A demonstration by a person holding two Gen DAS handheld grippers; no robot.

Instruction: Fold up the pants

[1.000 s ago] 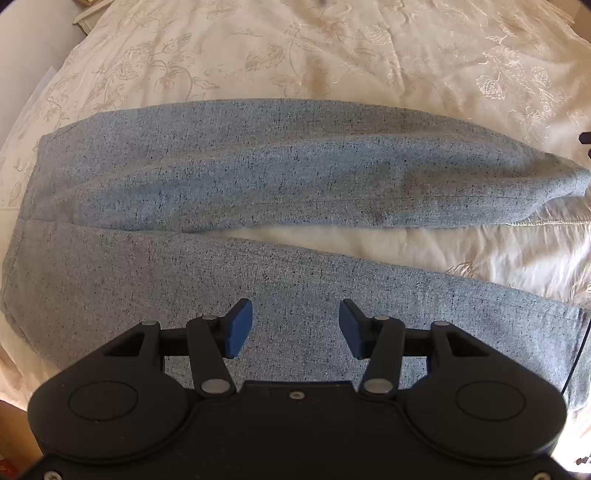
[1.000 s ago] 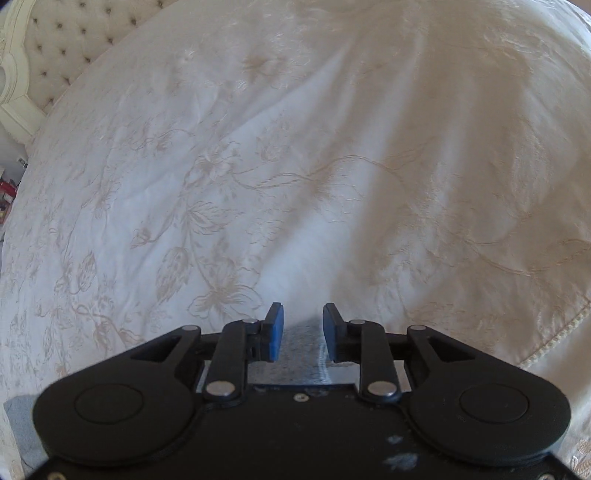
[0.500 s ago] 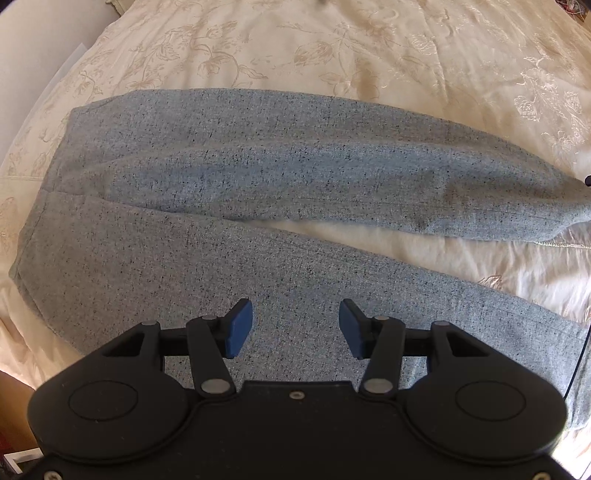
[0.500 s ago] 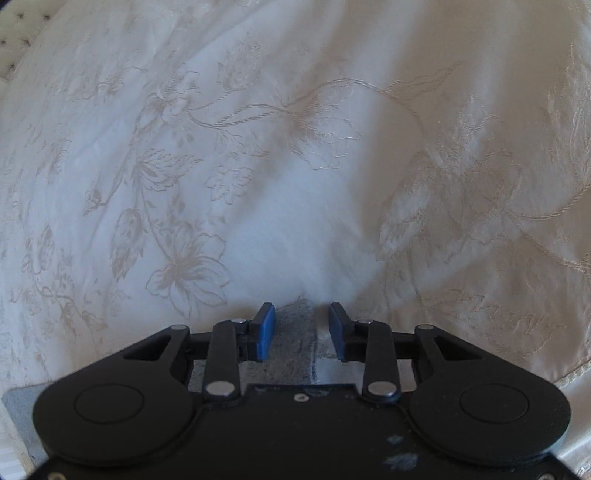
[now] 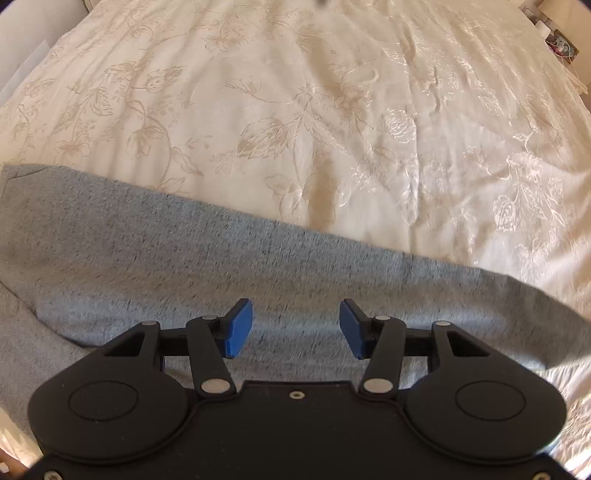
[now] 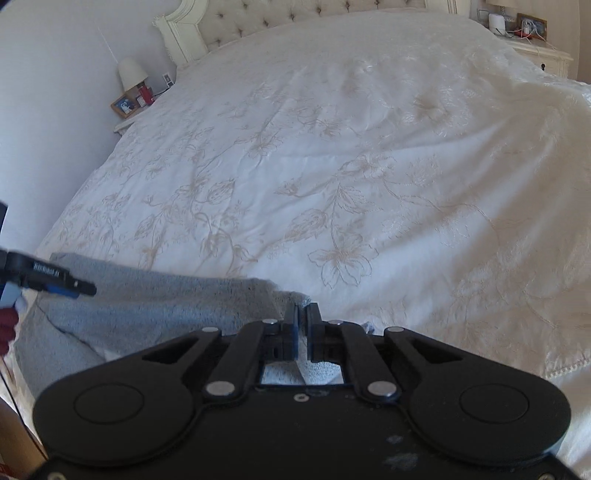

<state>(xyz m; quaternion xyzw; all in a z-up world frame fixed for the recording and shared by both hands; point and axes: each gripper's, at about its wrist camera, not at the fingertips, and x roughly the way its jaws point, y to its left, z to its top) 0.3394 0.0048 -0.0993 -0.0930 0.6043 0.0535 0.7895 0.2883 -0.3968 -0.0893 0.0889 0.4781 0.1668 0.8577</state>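
Observation:
Grey speckled pants (image 5: pixel 184 266) lie across the near part of a cream embroidered bedspread (image 5: pixel 332 110). My left gripper (image 5: pixel 295 328) hovers over the far pant leg, its blue pads wide apart and nothing between them. In the right wrist view that gripper (image 6: pixel 55 280) shows at the left edge above the pants (image 6: pixel 147 306). My right gripper (image 6: pixel 303 325) is closing, its jaws almost together, pinching the leg's hem end, which is raised off the bedspread (image 6: pixel 369 166). The near leg is mostly hidden under the gripper bodies.
A tufted headboard (image 6: pixel 295 14) stands at the far end. A nightstand with a lamp (image 6: pixel 131 74) is at the bed's left side, another nightstand (image 6: pixel 535 51) at the right. A dark red sleeve (image 6: pixel 7 325) shows at the left edge.
The left gripper has moved across from the near leg to the far one, still open. The right gripper has shut on the hem end and risen, tilting up so the headboard shows.

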